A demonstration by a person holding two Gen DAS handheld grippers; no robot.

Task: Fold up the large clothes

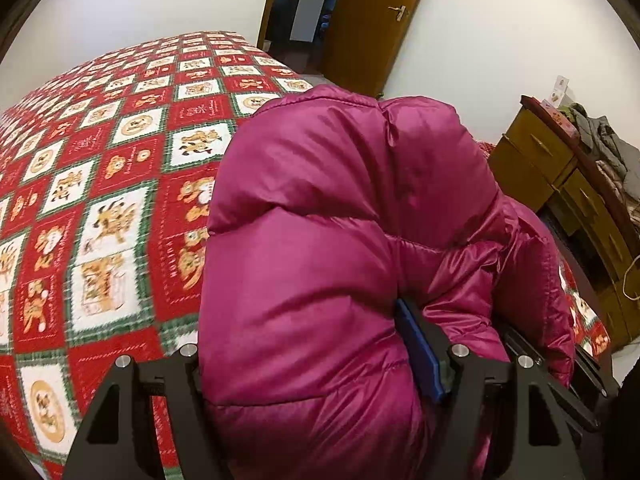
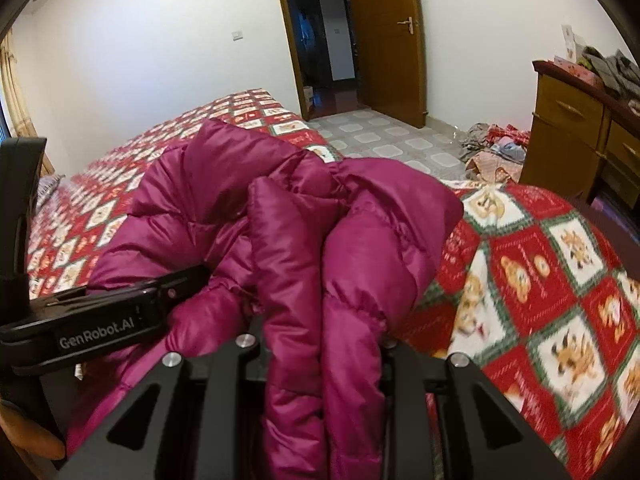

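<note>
Magenta puffer jacket (image 1: 320, 240) bunched up above a bed under a red, white and green bear-print blanket (image 1: 100, 200), filling the left wrist view from centre out to 3 o'clock and down to 6 o'clock

Left gripper (image 1: 316, 360) set wide, clamped on a thick padded fold of the jacket; blue pad of one finger (image 1: 420, 356) pressed into the cloth at 5 o'clock, the other finger buried behind the bulge at 7 o'clock

Right gripper (image 2: 320, 344) drawn narrow, pinching two gathered quilted ridges of the jacket (image 2: 304, 240) at 6 o'clock of its own view; fingertips hidden under the fabric

Seen from the right wrist: left gripper's black body marked GenRobot.AI (image 2: 100, 312) at 9 o'clock, nosed into the same jacket, part of a hand (image 2: 28, 432) at 8 o'clock

Blanket blurred at 3 to 4 o'clock in the right view and at 8 to 9 o'clock in the left

Open wooden door (image 2: 384, 40) with a red paper cutting at 12 o'clock, tiled floor (image 2: 380, 136) below it, heap of clothes on the floor (image 2: 492, 148) at 2 o'clock, wooden dresser (image 2: 580, 128) with clutter on top at 3 o'clock
</note>
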